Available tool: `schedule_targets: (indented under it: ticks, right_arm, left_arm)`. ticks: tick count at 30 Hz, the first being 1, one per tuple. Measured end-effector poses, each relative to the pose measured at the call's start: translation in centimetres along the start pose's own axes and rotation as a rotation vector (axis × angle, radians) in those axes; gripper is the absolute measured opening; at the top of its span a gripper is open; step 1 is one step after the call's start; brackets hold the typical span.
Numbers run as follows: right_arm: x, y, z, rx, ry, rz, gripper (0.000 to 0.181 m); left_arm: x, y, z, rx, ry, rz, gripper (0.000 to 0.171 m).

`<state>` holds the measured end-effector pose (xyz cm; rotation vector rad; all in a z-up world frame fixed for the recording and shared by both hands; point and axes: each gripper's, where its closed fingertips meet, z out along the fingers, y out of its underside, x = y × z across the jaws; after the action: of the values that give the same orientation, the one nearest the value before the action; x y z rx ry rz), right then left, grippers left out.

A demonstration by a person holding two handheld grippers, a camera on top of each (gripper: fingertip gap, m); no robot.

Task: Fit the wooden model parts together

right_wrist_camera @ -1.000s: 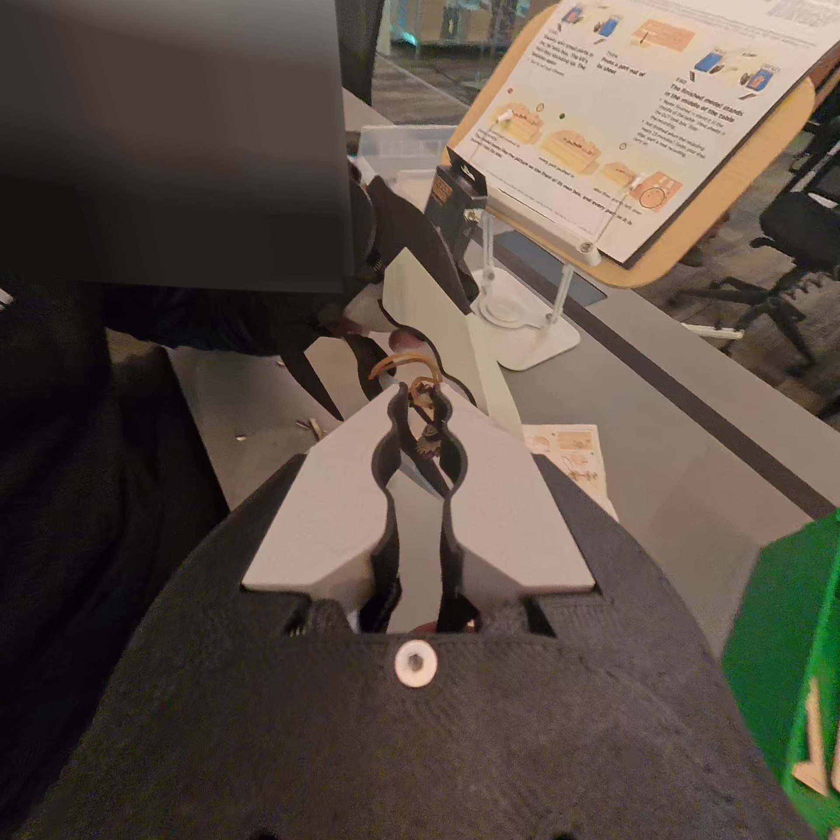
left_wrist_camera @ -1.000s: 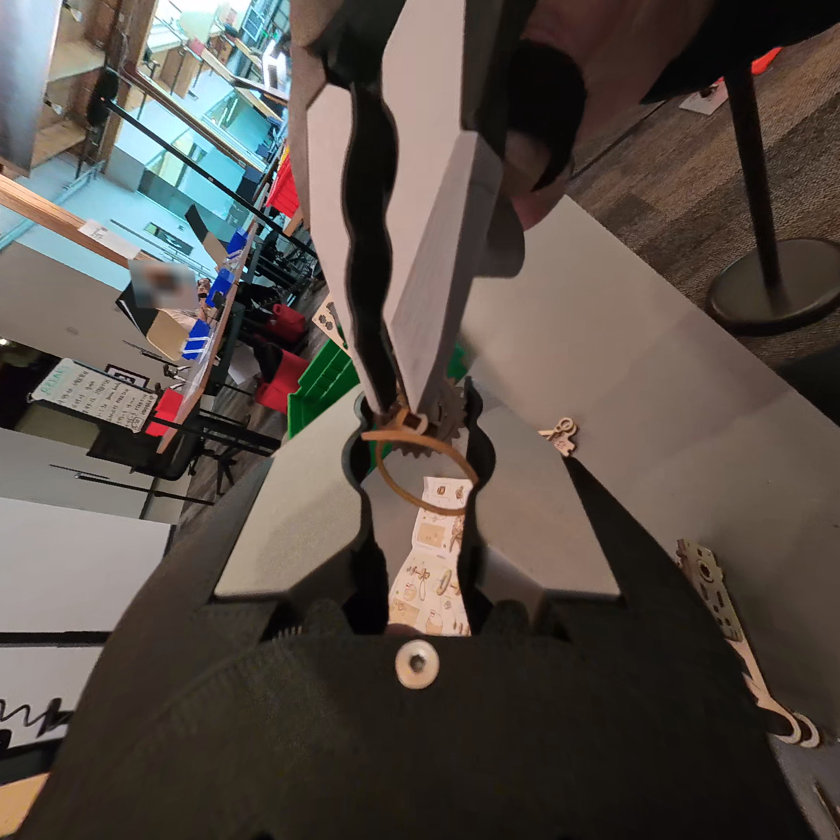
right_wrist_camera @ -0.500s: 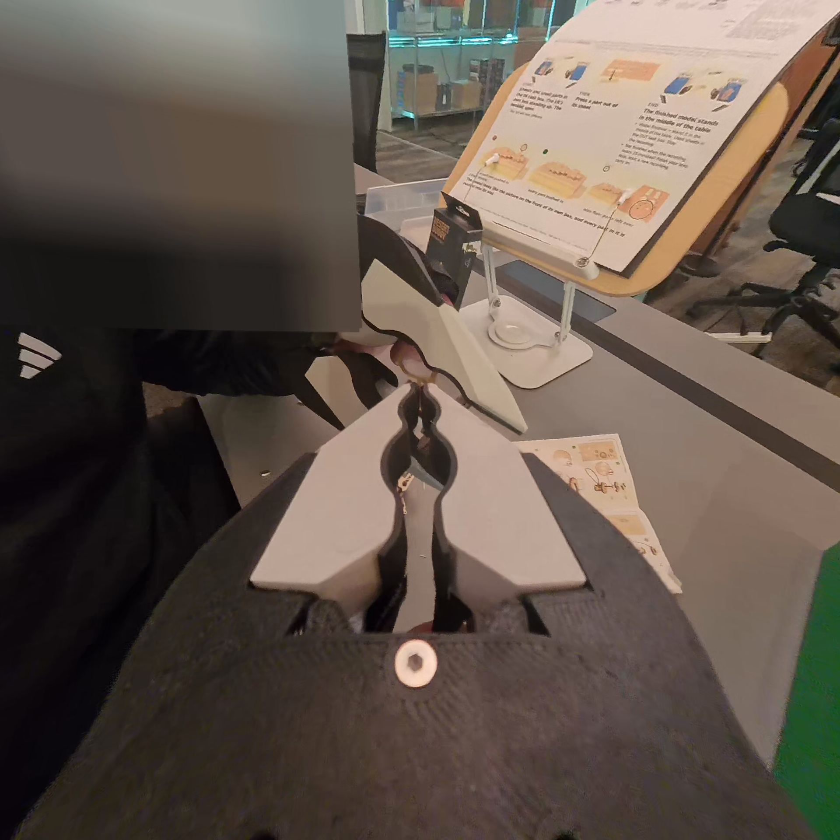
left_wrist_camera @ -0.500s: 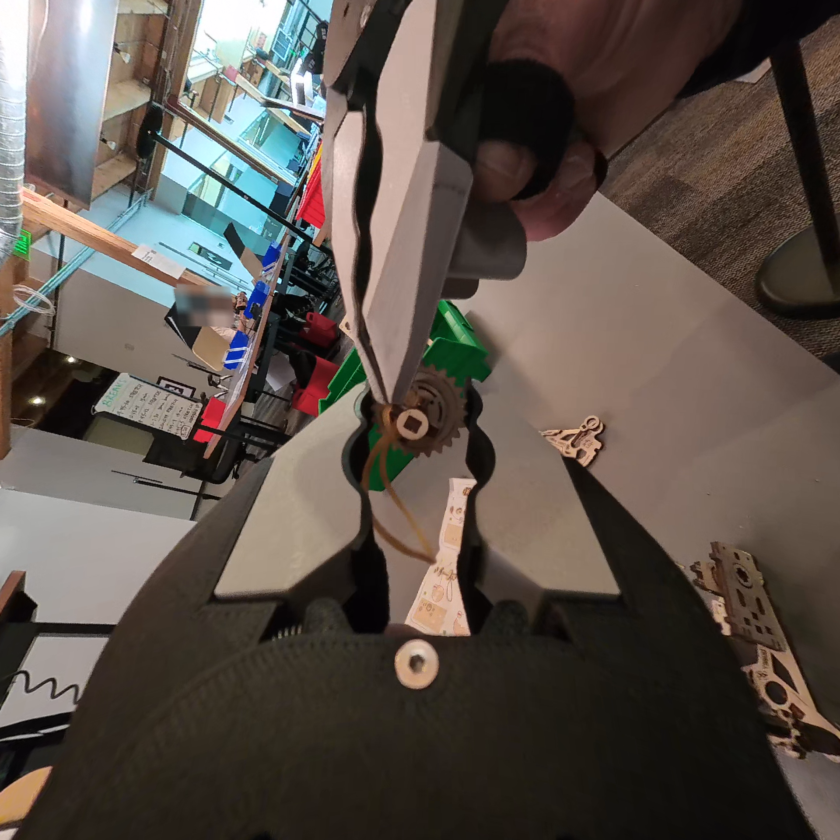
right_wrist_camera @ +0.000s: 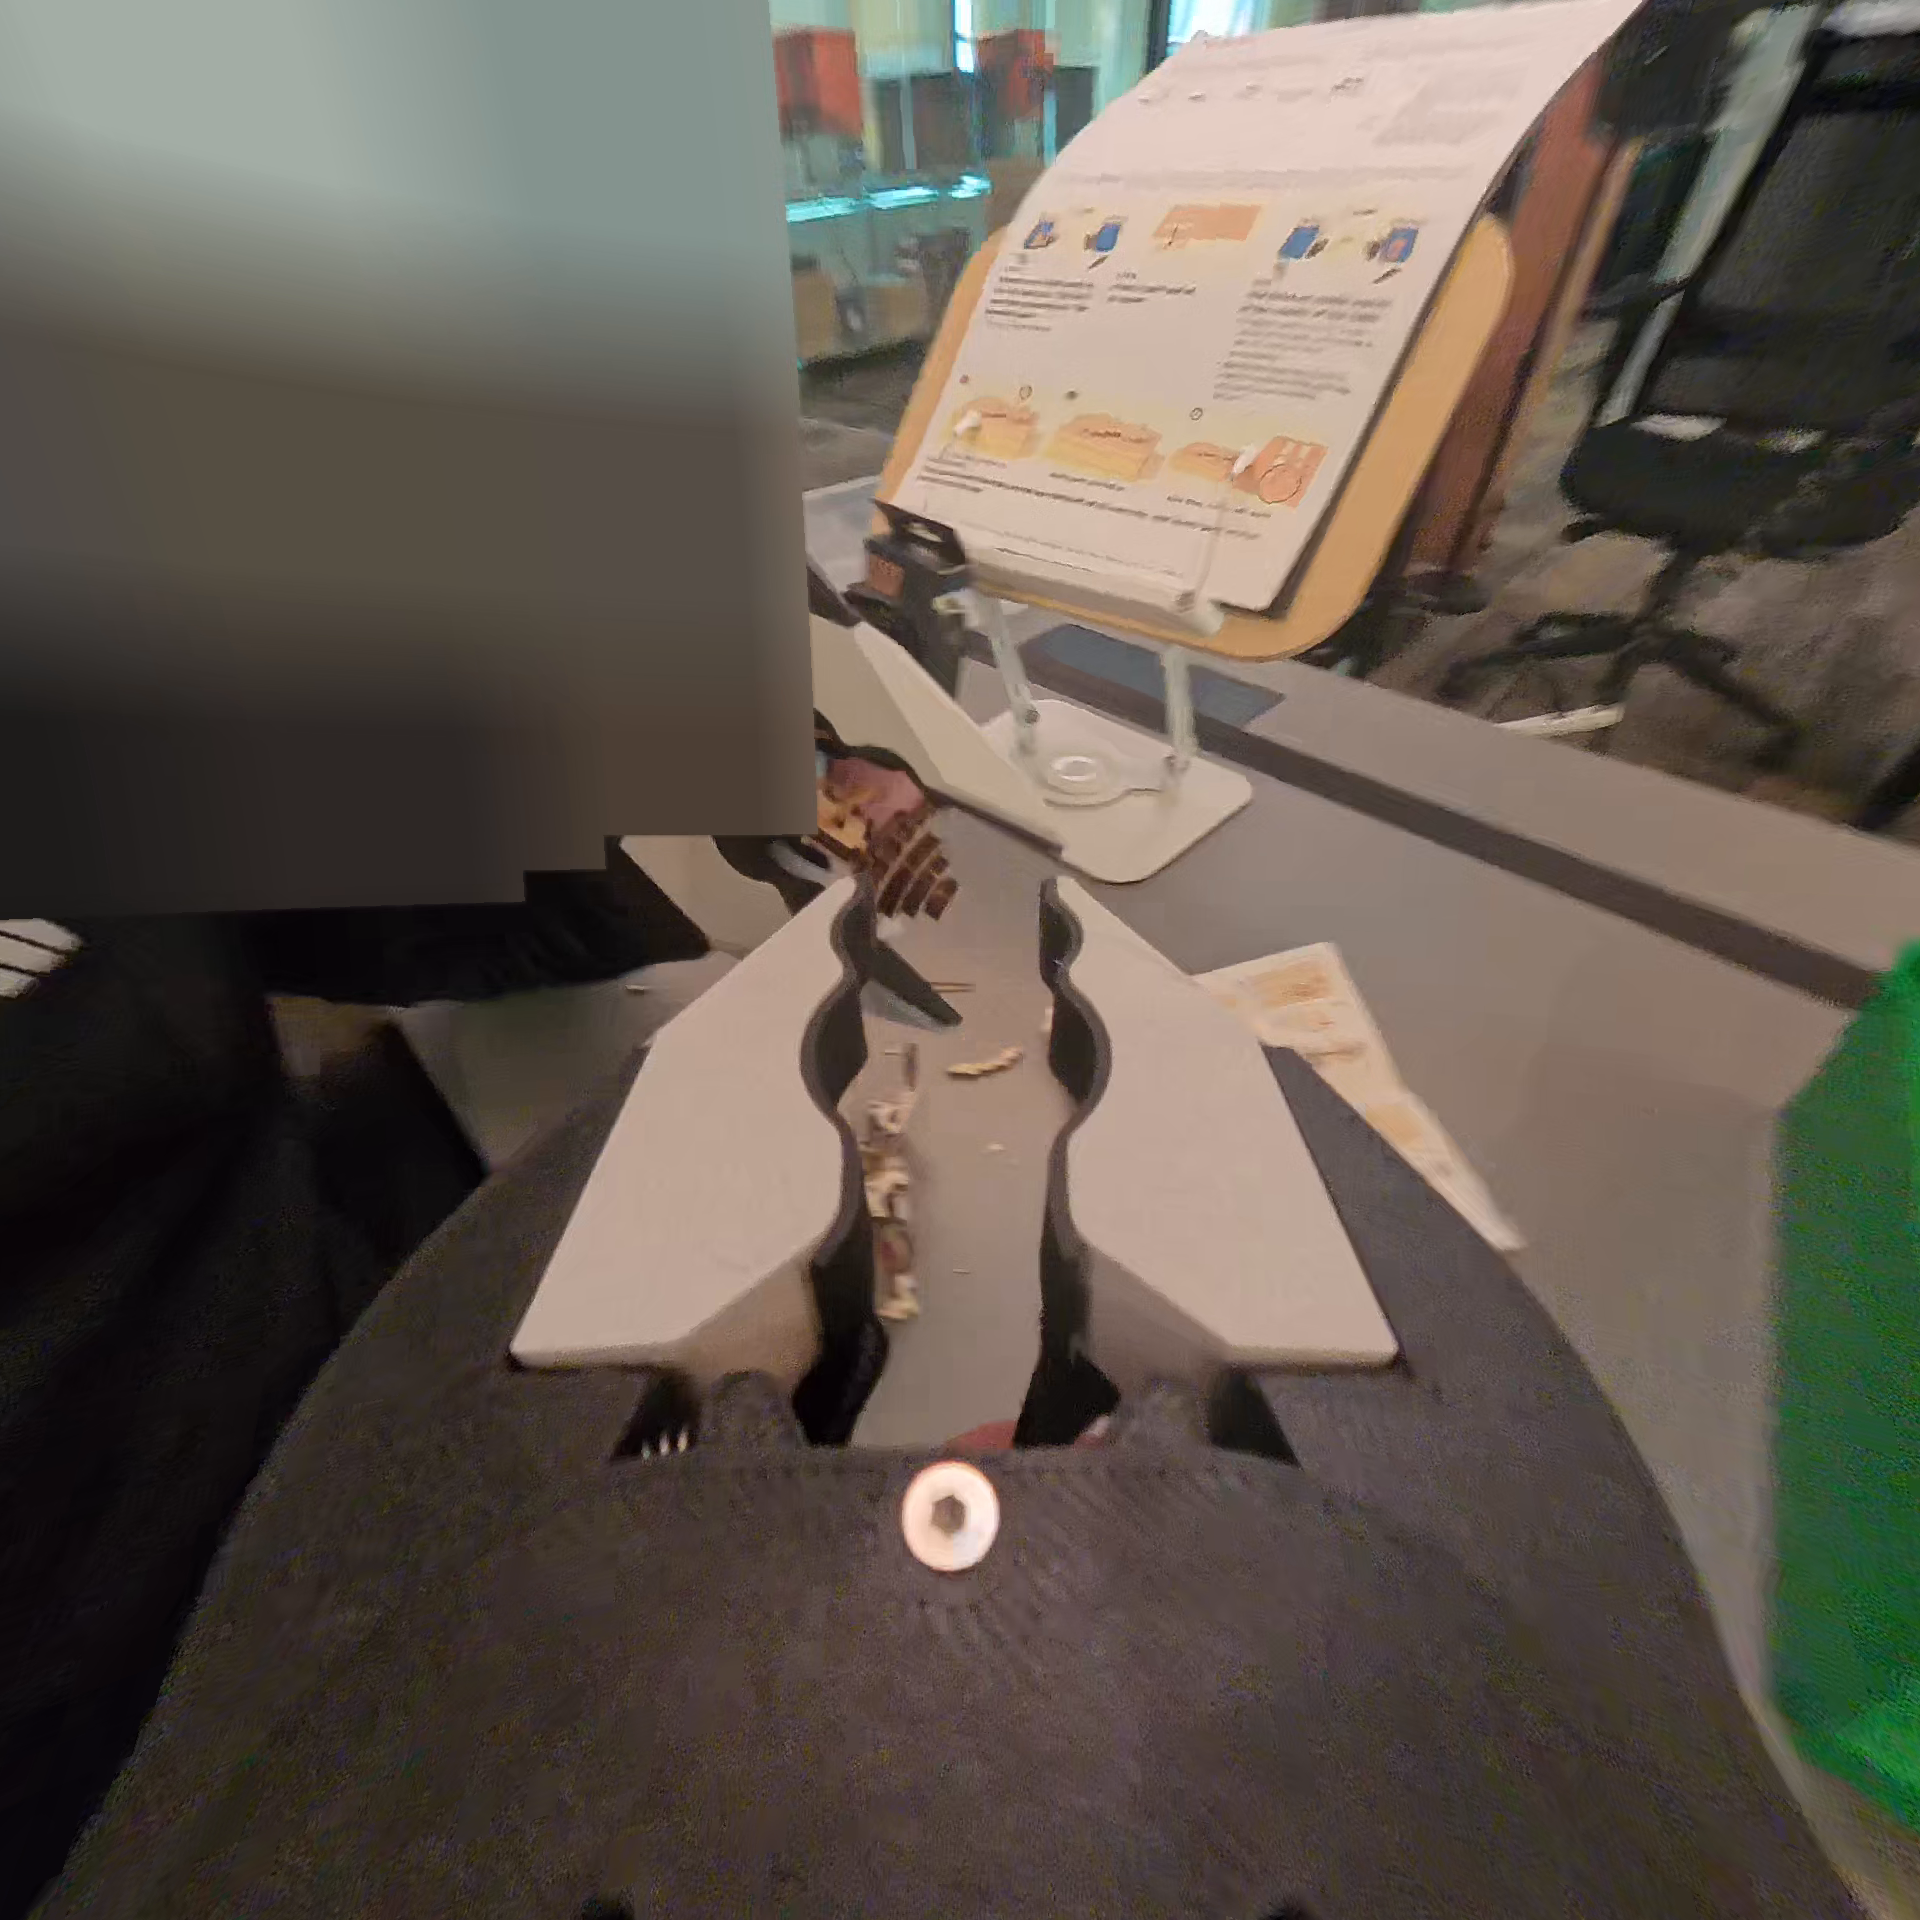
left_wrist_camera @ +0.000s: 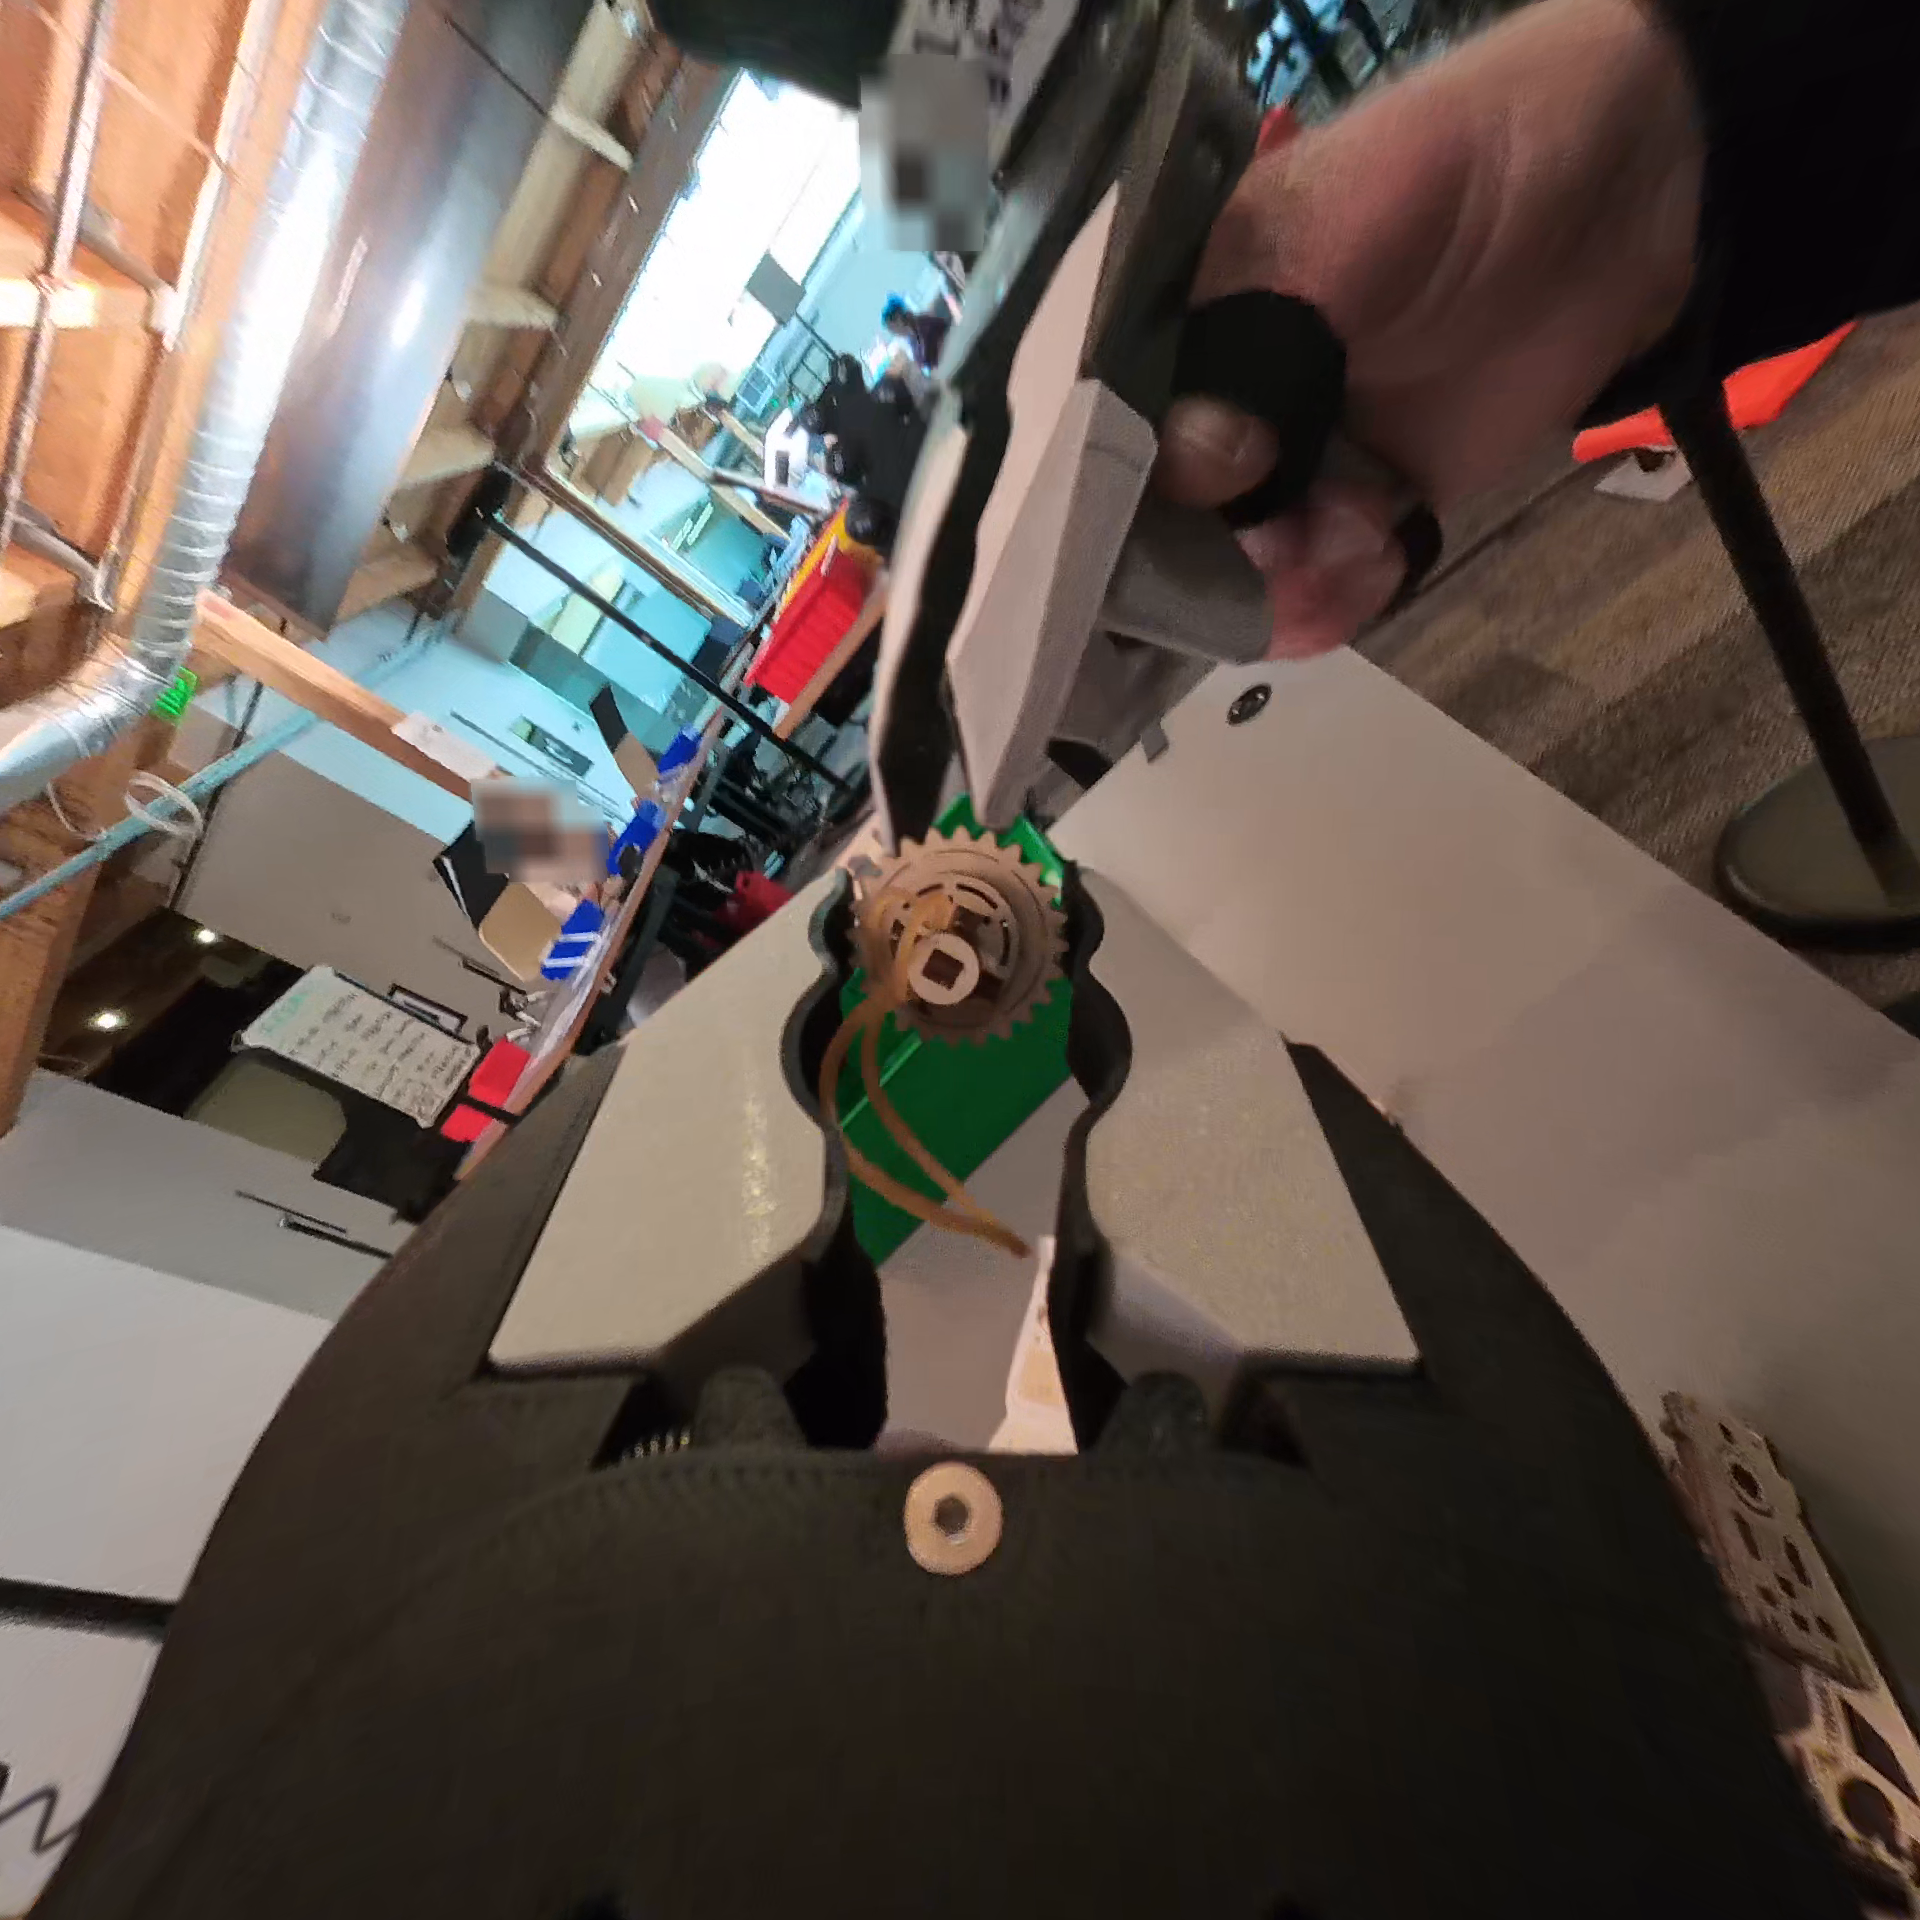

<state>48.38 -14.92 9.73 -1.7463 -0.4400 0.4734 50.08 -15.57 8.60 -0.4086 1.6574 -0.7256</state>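
My left gripper [left_wrist_camera: 956, 925] is shut on a wooden gear [left_wrist_camera: 961, 951], held at its rim with the flat face and square hub hole toward the camera. A tan rubber band [left_wrist_camera: 883, 1132] is looped around the hub and hangs loose below it. My right gripper [left_wrist_camera: 940, 821] comes down from above with its tips just over the gear's top edge. In the right wrist view the right gripper [right_wrist_camera: 951, 904] is open and empty, and the gear [right_wrist_camera: 914, 873] sits just beyond its left tip, held by the left gripper's fingers [right_wrist_camera: 935, 717].
A green bin [left_wrist_camera: 956, 1101] stands behind the gear and also shows at the right [right_wrist_camera: 1860, 1351]. An instruction board on a stand [right_wrist_camera: 1195, 364], a paper leaflet [right_wrist_camera: 1340, 1049], loose wooden bits [right_wrist_camera: 888, 1184] and a fretted wooden sheet [left_wrist_camera: 1787, 1590] are on the grey table [left_wrist_camera: 1455, 987]. Less than 4 cm separates the two grippers' tips.
My right gripper has opened, let go of the band at the gear and drawn back a little. My left gripper has tilted upward, so the gear's face is toward its camera.
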Motion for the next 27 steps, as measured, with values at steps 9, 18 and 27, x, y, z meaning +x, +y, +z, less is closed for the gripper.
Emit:
schedule_targets:
  ticks: [9, 18, 27]
  right_arm:
    - [-0.6, 0.9, 1.2, 0.030, -0.031, 0.078, 0.016]
    - [0.5, 1.1, 1.1, 0.007, 0.113, -0.086, 0.000]
    - [1.4, 1.1, 0.7, -0.013, 0.155, -0.158, 0.000]
  left_arm:
    - [-0.5, 0.9, 0.4, -0.070, -0.094, 0.088, 0.037]
    - [-0.8, 1.4, 0.5, -0.044, -0.060, 0.015, 0.052]
    - [-0.3, 1.8, 0.0, 0.000, 0.079, -0.073, 0.051]
